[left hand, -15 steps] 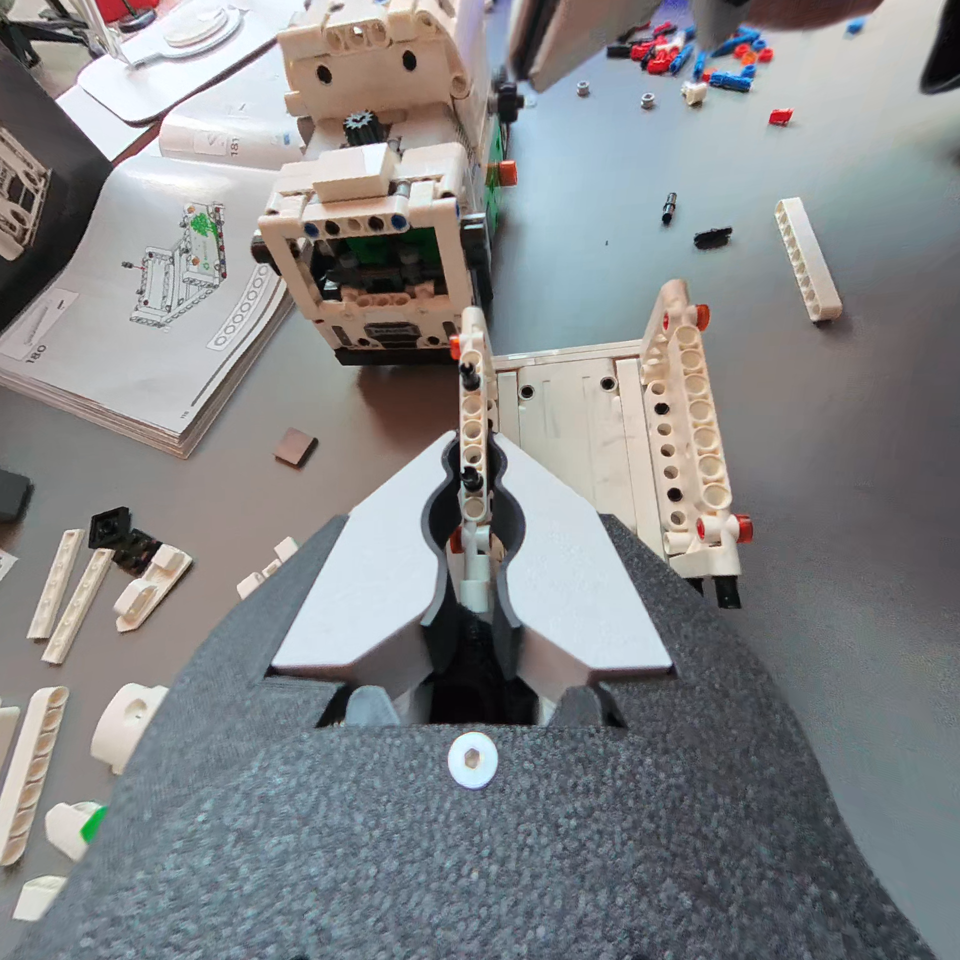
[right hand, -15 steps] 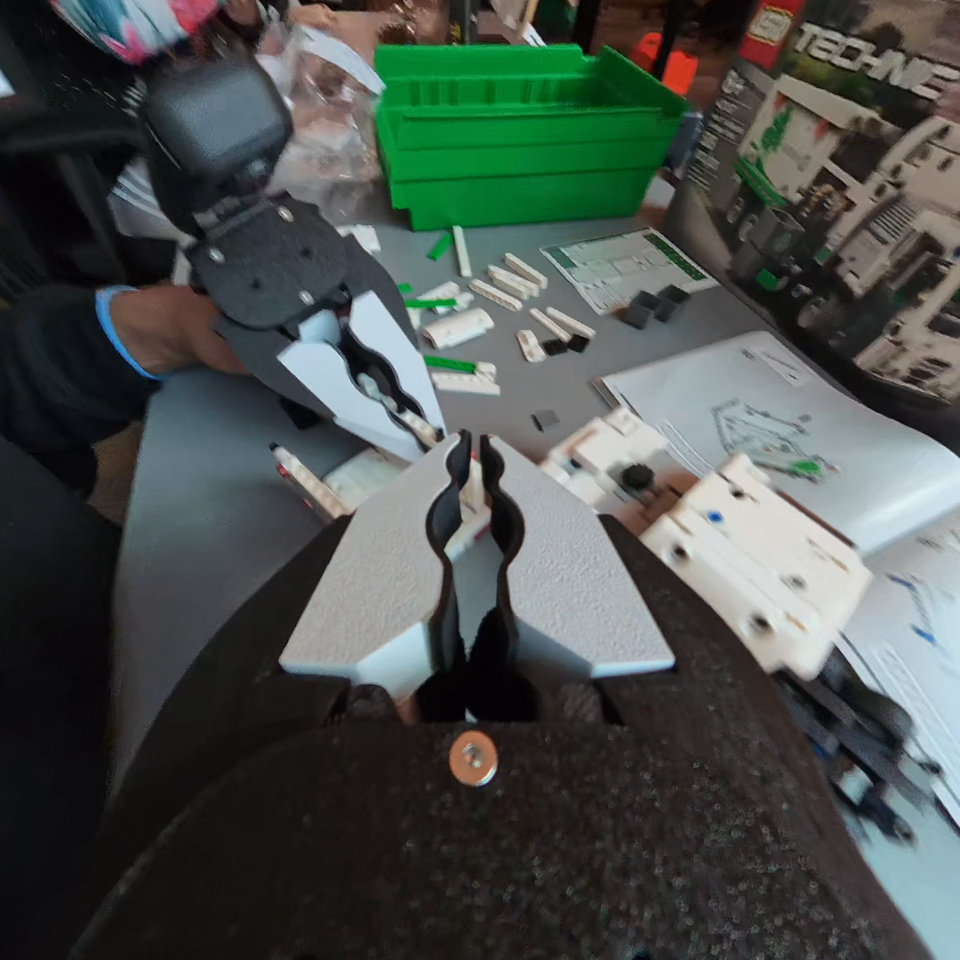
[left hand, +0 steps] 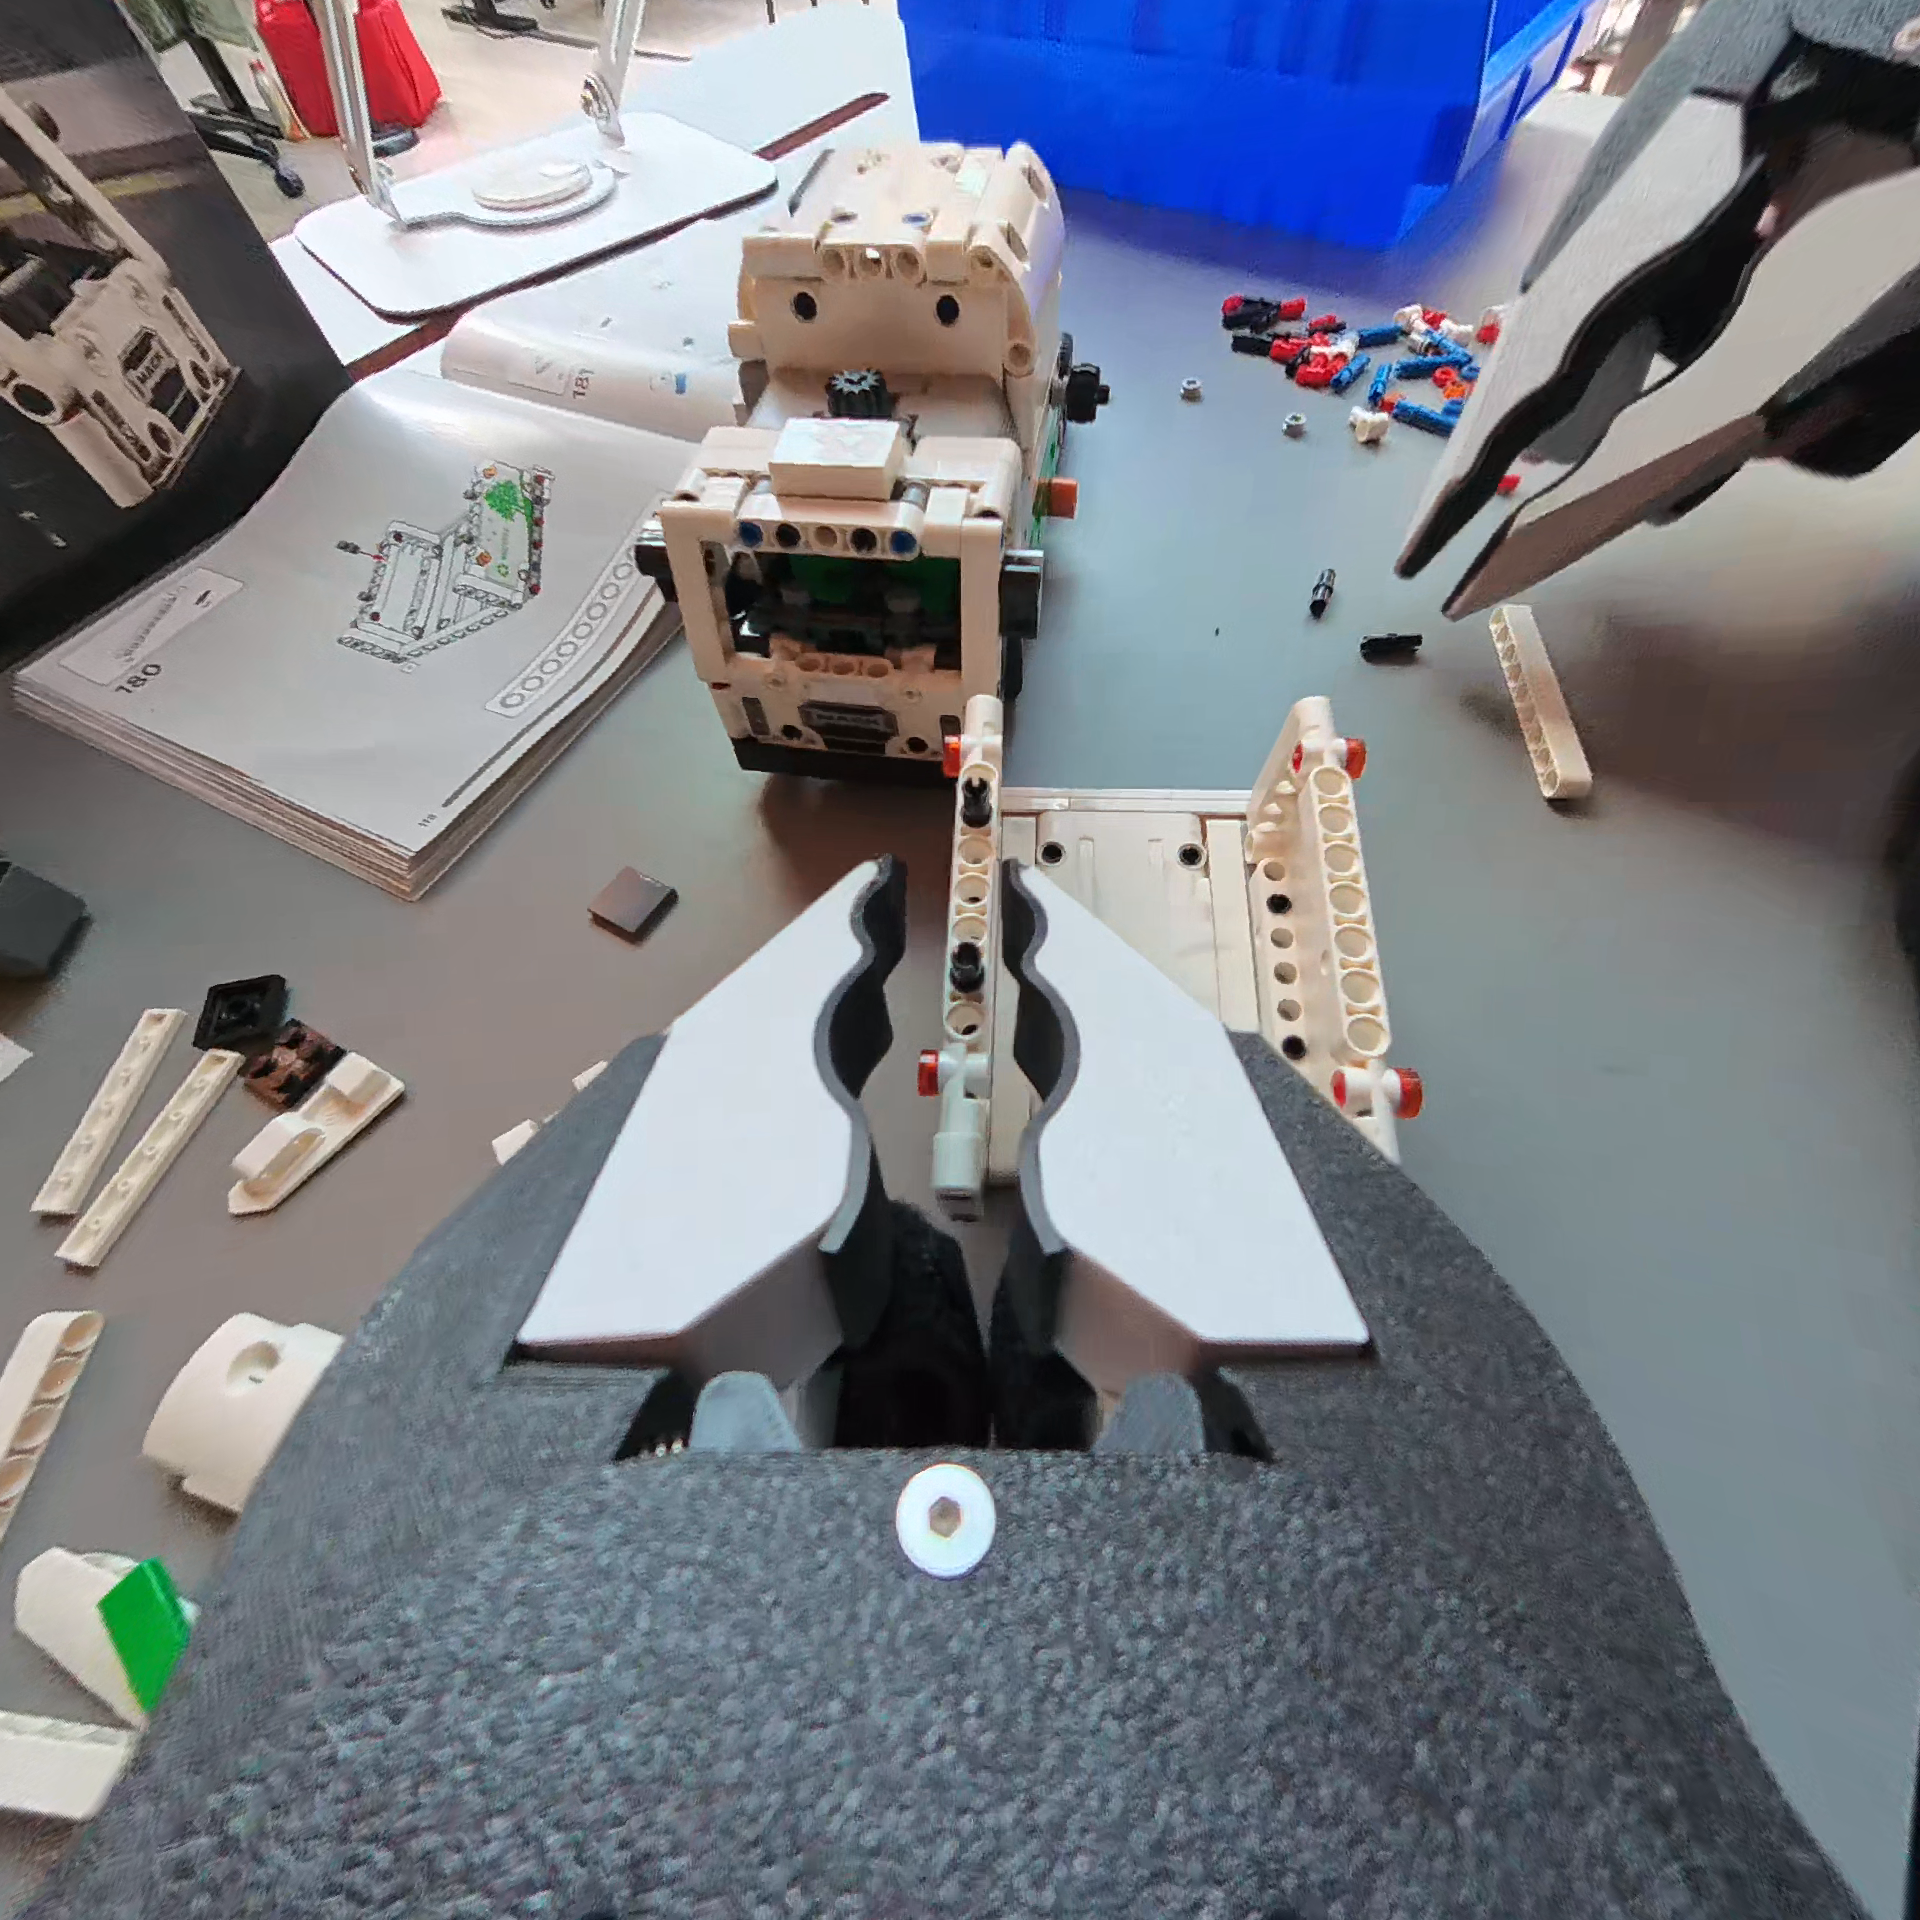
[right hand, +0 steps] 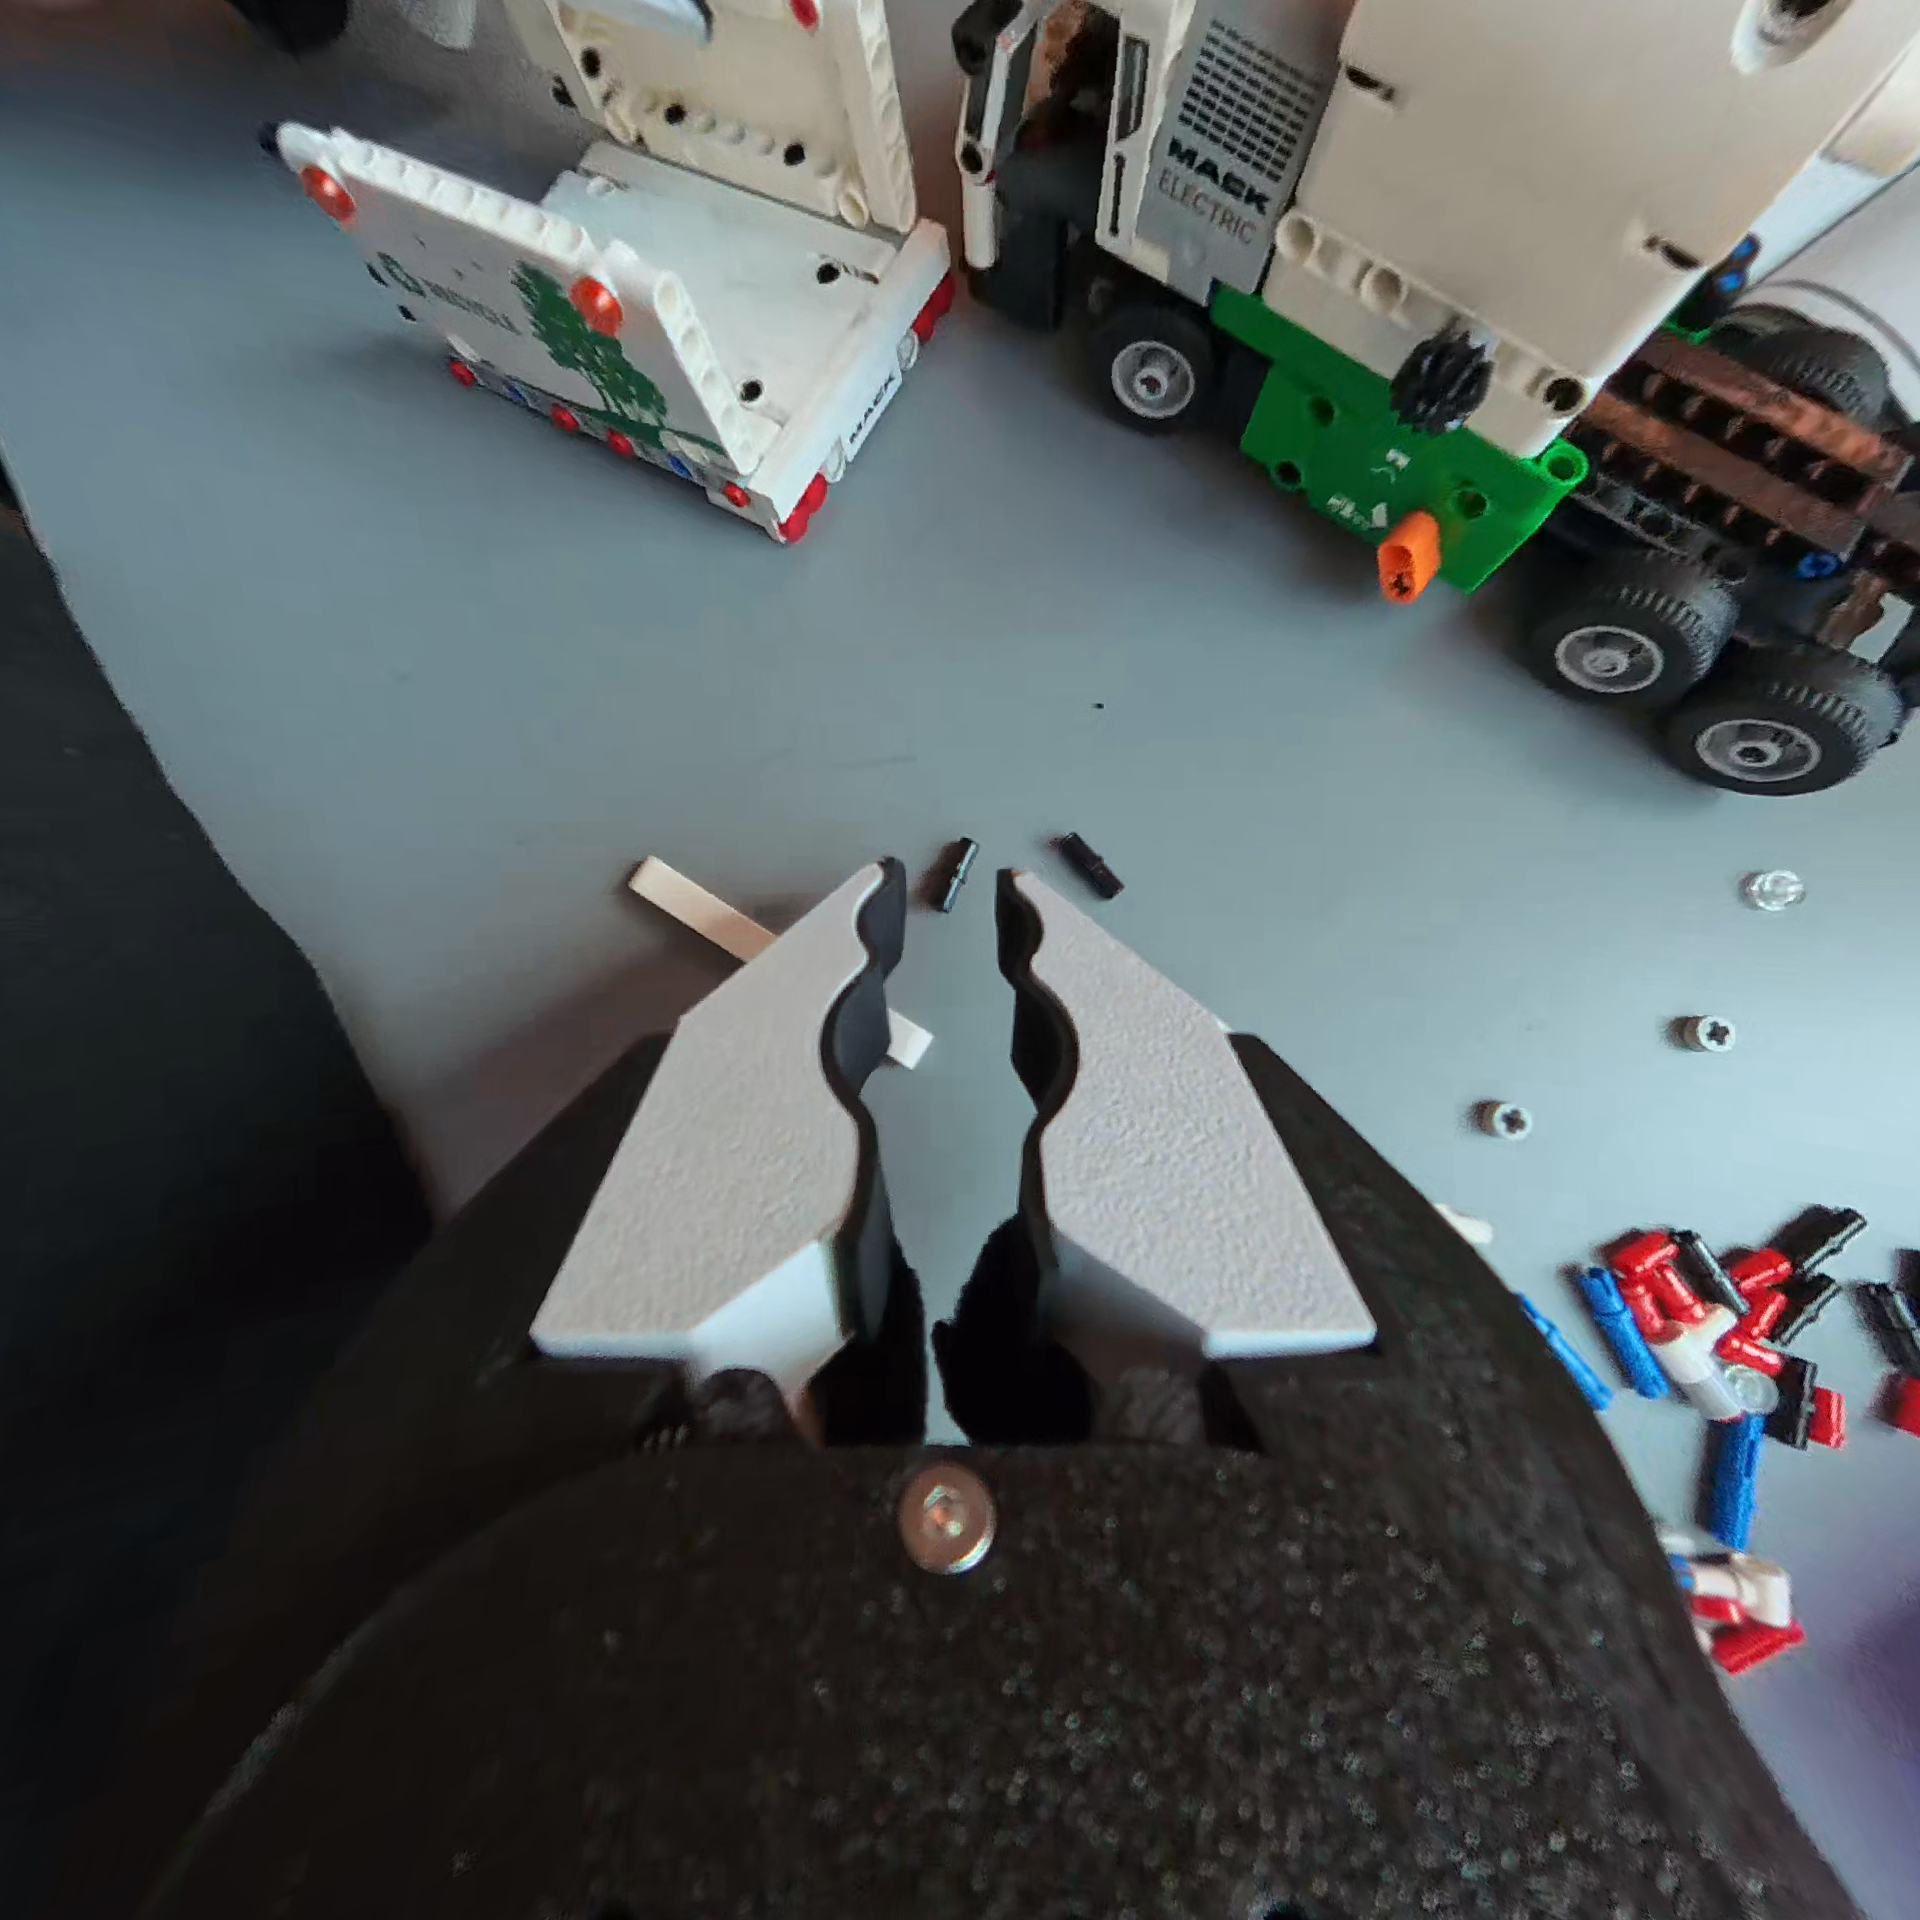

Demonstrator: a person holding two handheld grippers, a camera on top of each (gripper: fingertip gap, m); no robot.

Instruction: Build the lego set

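We hover the left gripper [left hand: 951, 883] around the upright white holed beam [left hand: 975, 914] on the near side wall of the white box assembly [left hand: 1143, 883]. Its fingers [left hand: 1049, 966] stand spread: there is a clear gap on the left side of the beam, and the right pad sits just beside it, so nothing is pinched. The assembly rests on the grey table [left hand: 1558, 1039], just in front of the white truck [left hand: 862, 540], with the open instruction booklet [left hand: 343, 644] off to the left.

Over on the other side, the right gripper [right hand: 948, 883] hangs low over the table with its jaws parted and bare. A small black pin [right hand: 954, 875] lies just ahead of the tips, a second black pin [right hand: 1091, 864] just to its right, and a white beam [right hand: 696, 914] lies partly under the left finger.

Our judgement: for a clean pick of that pin we keep the tips straddling it squarely, low to the table, and clear of the neighbouring pin and beam.
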